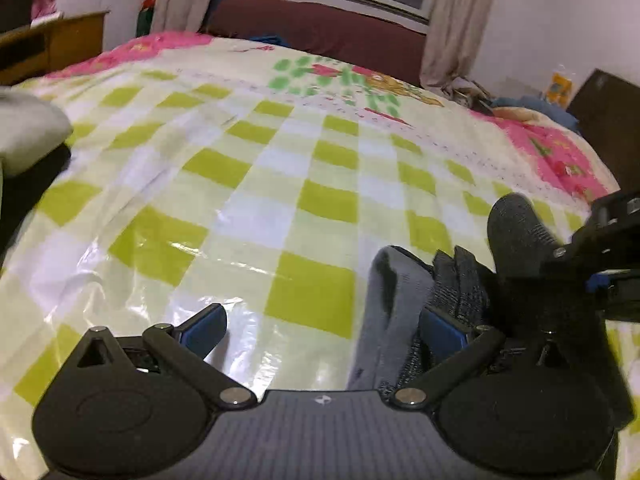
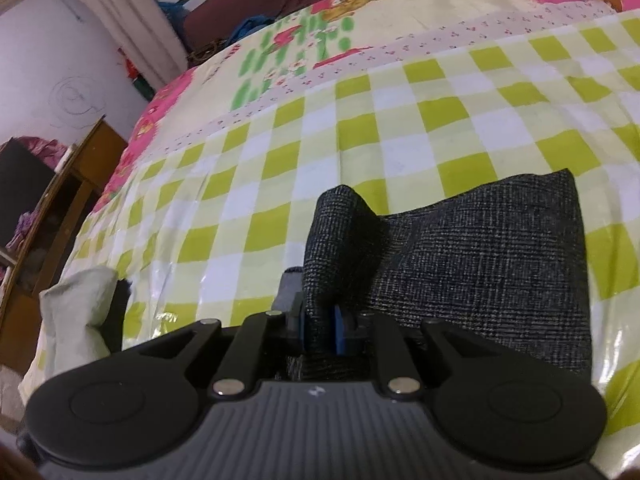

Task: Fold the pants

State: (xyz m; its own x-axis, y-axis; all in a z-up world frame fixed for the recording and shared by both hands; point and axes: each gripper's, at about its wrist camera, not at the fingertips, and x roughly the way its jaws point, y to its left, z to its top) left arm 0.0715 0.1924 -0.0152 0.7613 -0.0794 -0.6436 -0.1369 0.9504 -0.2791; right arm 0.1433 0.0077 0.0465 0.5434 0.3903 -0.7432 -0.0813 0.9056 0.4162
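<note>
In the left wrist view, a pale bundle [image 1: 28,132] at the far left is cut off by the frame edge, and what it is cannot be made out. The left gripper [image 1: 322,332] is seen with its jaws spread wide; nothing is held between them, only the checked plastic sheet [image 1: 256,168] covering the bed. The pants [image 1: 404,320] lie bunched just ahead of its right-hand finger [image 1: 442,330], with dark knit and a lighter grey inner face showing; whether that finger touches the cloth cannot be told. Further right, part of the right gripper is seen, blurred and cut off by the edge.

In the right wrist view, the right gripper [image 2: 318,330] is closed on a raised fold of the pants [image 2: 480,264], the blue pads [image 2: 340,330] being largely buried in the fabric. The rest of the garment is spread flat ahead and to the right of this tool, on the checked sheet.
</note>
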